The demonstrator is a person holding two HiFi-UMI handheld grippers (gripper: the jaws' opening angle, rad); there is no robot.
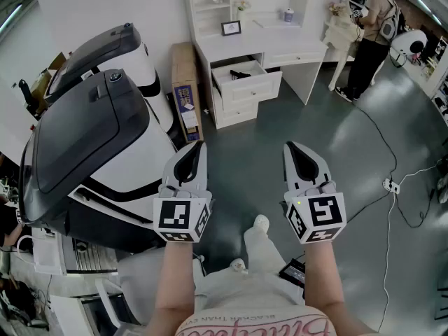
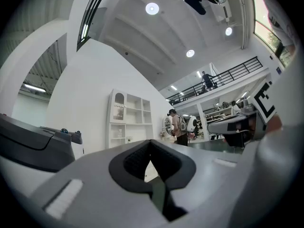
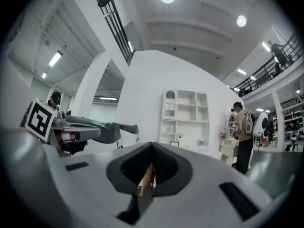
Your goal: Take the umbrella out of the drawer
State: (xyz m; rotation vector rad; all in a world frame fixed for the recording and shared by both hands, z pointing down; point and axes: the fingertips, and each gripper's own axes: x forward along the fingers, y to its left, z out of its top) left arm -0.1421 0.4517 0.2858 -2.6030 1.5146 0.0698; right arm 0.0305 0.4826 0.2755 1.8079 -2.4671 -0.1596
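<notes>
A white desk [image 1: 260, 46] with a shelf unit stands at the far wall, and its upper drawer [image 1: 246, 82] is pulled open. In the drawer lies a small dark thing, the umbrella [image 1: 239, 73]. Both grippers are held level over the grey floor, well short of the desk. My left gripper [image 1: 199, 144] has its jaws together with nothing in them. My right gripper [image 1: 290, 145] is likewise shut and empty. The desk's shelves [image 3: 183, 115] show far ahead in the right gripper view, and also in the left gripper view [image 2: 130, 120].
A large black-and-white machine [image 1: 91, 138] fills the left side. A tall cardboard box [image 1: 185, 89] leans beside the desk. A person [image 1: 371, 33] stands at the back right by a small white table. A cable and power strip [image 1: 390, 185] lie on the floor at right.
</notes>
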